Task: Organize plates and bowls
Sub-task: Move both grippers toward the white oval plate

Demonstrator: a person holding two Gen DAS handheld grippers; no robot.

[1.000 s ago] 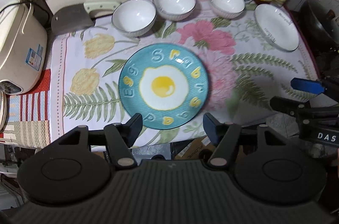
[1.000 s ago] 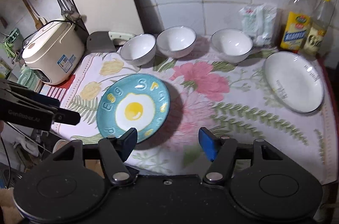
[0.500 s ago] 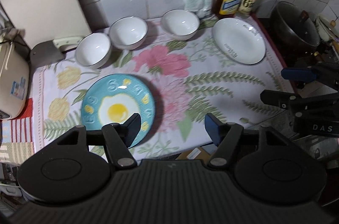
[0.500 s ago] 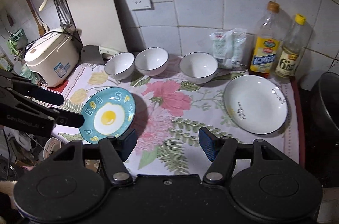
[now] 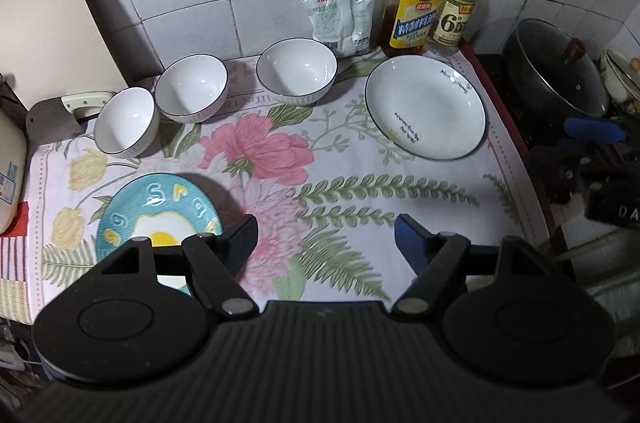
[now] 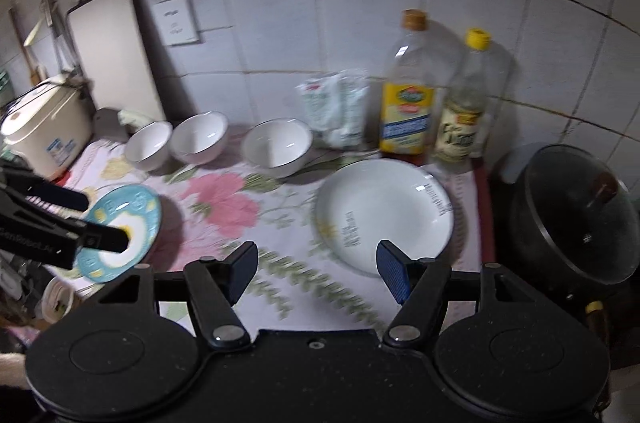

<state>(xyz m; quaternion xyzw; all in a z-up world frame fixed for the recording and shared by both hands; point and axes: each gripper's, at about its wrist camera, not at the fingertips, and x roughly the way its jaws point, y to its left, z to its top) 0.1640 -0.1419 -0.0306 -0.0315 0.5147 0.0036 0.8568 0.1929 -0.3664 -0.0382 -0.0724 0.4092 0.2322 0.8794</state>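
With the left gripper (image 5: 325, 232) opening on nothing and the right gripper (image 6: 317, 265) spread and empty, the white plate (image 5: 426, 107) lies right of 3 bowls (image 5: 297, 70) on the floral cloth (image 5: 360, 183), probably glazed ceramic: stiff, slippery, breakable, best pinched at its rim

Your left gripper (image 5: 325, 237) has a ribbed black body, two round black housings and silver pivot screws; one finger pad looks black, the other blue. Your right gripper (image 6: 316, 265) matches it, smooth-topped and dusty, with white lettering on its side
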